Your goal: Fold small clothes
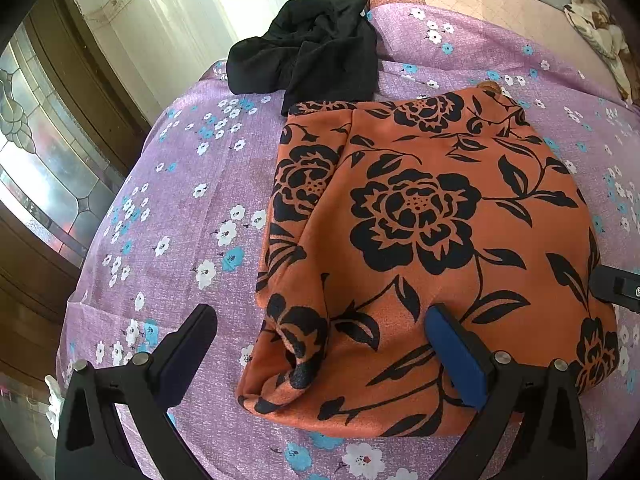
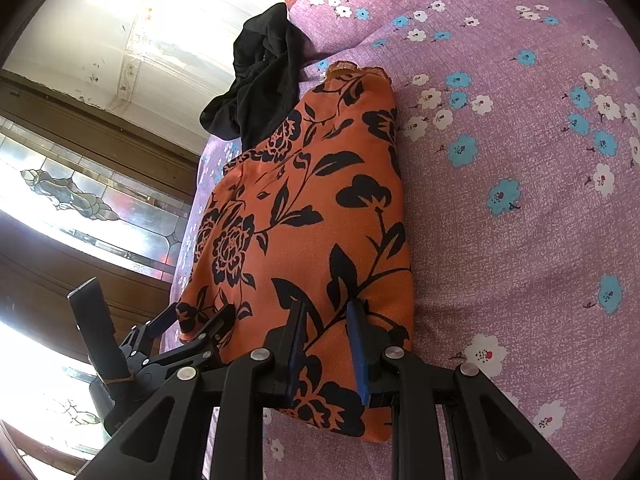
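Here the left gripper [image 1: 320, 344] stands wide open just above the near edge of the orange flowered garment [image 1: 420, 240], one blue-padded finger over the cloth and the other over the bedspread beside it; nothing is caught between them. The right gripper [image 2: 326, 344] has its jaws drawn close together over the garment's near right corner. Orange cloth shows in the narrow gap between the pads, but whether they actually pinch a layer or merely hover over it cannot be told from either view.

The garment itself lies flat in a roughly rectangular packet on the purple flowered bedspread [image 1: 192, 184], with doubled layers showing along its left edge and a rolled fold at the near left corner. A bit of lace trim peeks out at the far end. That shape suggests at least one fold is already made, and the piece may want one more fold or only a smoothing down.

Beyond it, touching its far left corner, sits a black garment [image 1: 312, 44] in a crumpled heap close to the bed's edge, plainly unfolded. So, by the look of things, the task is partly done: the orange piece is near finished and the black one is all to do.
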Tool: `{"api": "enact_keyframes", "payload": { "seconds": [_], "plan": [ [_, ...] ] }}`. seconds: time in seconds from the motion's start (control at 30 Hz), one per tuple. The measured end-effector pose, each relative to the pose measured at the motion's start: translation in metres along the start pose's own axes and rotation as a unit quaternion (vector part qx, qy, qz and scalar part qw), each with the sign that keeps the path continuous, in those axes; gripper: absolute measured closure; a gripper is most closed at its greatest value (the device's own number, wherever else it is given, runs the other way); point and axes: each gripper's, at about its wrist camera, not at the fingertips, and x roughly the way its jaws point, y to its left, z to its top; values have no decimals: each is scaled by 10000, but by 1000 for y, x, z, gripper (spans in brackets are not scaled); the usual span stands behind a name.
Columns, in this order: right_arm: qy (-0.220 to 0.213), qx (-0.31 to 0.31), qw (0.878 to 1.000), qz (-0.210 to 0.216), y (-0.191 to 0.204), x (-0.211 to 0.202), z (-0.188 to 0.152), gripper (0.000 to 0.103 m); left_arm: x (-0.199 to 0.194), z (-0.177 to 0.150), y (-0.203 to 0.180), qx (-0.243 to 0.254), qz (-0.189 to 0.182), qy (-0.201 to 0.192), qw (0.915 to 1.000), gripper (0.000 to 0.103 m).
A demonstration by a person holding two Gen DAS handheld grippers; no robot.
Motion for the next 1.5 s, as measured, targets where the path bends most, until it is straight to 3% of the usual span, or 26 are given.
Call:
{"api": "enact_keyframes", "payload": {
  "seconds": [0.6,0.87,1.5],
  "plan": [
    [10,-58,10000,8,0,0,-1,78,1,-1,0,17,-25,-11,10000,0],
    [13,-72,10000,20,0,0,0,78,-3,-1,-7,276,163,-187,9993,0],
    [95,-111,9999,46,3,-4,4,78,0,0,-1,136,-8,-61,9999,0]
  ]
}}
